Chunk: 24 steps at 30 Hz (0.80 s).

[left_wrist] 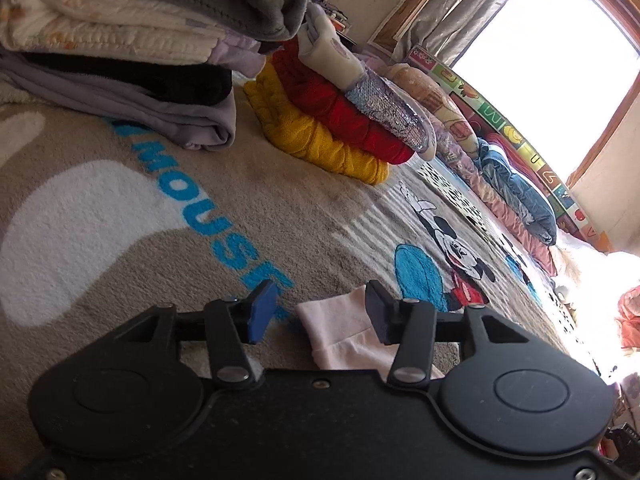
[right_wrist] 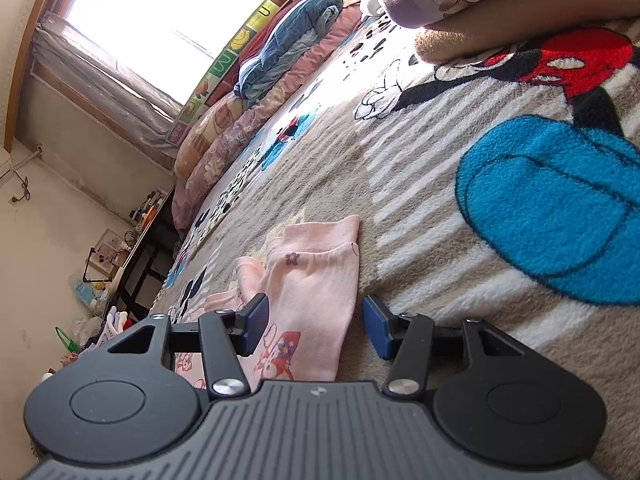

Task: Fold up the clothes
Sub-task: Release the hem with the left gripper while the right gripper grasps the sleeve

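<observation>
A small pale pink garment (right_wrist: pixel 316 292) with cartoon prints lies flat on the Mickey Mouse blanket (right_wrist: pixel 440 208). In the right wrist view its edge lies between my open right gripper's (right_wrist: pixel 316 320) fingers, low over the cloth. In the left wrist view a plain pink end of the garment (left_wrist: pixel 340 332) lies between my open left gripper's (left_wrist: pixel 320 312) fingers, closer to the right finger. Neither gripper holds anything.
Stacks of folded clothes stand on the blanket: a grey, white and black pile (left_wrist: pixel 132 40) and a yellow and red knit pile (left_wrist: pixel 328 120). Pillows and quilts (left_wrist: pixel 512 184) line the window side. A dark side table (right_wrist: pixel 148 256) stands beyond the bed.
</observation>
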Each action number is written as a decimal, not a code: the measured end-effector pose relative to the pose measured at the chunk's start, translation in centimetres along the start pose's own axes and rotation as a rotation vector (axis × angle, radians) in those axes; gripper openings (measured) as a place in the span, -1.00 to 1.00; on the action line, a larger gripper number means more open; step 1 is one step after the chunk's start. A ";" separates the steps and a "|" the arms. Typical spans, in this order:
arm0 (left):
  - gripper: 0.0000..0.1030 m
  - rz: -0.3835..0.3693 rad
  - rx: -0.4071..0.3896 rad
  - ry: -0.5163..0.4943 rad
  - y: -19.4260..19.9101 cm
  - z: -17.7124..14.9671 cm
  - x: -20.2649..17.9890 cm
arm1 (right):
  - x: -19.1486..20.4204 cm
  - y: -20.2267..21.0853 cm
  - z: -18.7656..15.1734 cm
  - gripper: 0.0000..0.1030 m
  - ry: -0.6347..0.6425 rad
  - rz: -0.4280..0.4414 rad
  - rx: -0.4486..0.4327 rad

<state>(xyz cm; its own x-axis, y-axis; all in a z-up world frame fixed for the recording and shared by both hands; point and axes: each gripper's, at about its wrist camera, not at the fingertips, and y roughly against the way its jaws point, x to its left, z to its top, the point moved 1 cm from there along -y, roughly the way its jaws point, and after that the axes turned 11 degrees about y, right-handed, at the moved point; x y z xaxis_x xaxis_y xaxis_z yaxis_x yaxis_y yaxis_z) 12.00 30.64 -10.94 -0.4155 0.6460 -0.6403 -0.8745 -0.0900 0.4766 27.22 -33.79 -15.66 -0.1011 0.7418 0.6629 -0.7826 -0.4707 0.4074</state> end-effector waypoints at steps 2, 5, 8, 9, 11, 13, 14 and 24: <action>-0.06 -0.023 -0.013 -0.016 0.3 0.1 -0.7 | -0.3 -0.6 0.6 0.01 -0.005 0.005 0.001; -0.06 -0.113 0.032 -0.083 0.1 -0.6 -2.9 | -0.8 -1.3 1.3 -0.03 -0.020 0.010 0.002; -0.06 -0.224 0.117 -0.171 0.0 -2.1 -5.5 | -1.2 -1.9 1.8 -0.27 -0.035 -0.008 0.010; -0.06 -0.260 0.146 -0.203 -0.1 -2.7 -6.3 | -1.4 -2.1 1.9 -0.40 -0.047 -0.014 0.013; -0.04 -0.329 0.200 -0.274 0.0 -4.2 -8.1 | -1.9 -2.3 2.0 -0.57 -0.072 -0.019 0.017; -0.02 -0.376 0.244 -0.328 0.0 -5.6 -9.6 | -2.1 -2.4 2.0 -0.73 -0.083 -0.023 0.019; 0.02 -0.394 0.264 -0.351 -0.1 -6.2 -10.1 | -2.0 -2.4 1.9 -0.75 -0.080 -0.027 0.018; 0.22 -0.450 0.425 -0.559 -0.1 -10.8 -12.6 | -0.1 -0.5 2.7 -0.78 0.009 -0.081 -0.035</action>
<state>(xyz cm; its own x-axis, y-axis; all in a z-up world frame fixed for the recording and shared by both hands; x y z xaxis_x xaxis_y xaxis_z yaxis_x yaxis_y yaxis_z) 14.63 14.28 -9.46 0.2346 0.8429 -0.4843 -0.7115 0.4883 0.5053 29.30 -34.89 -14.24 -0.0422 0.7810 0.6231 -0.8097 -0.3921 0.4366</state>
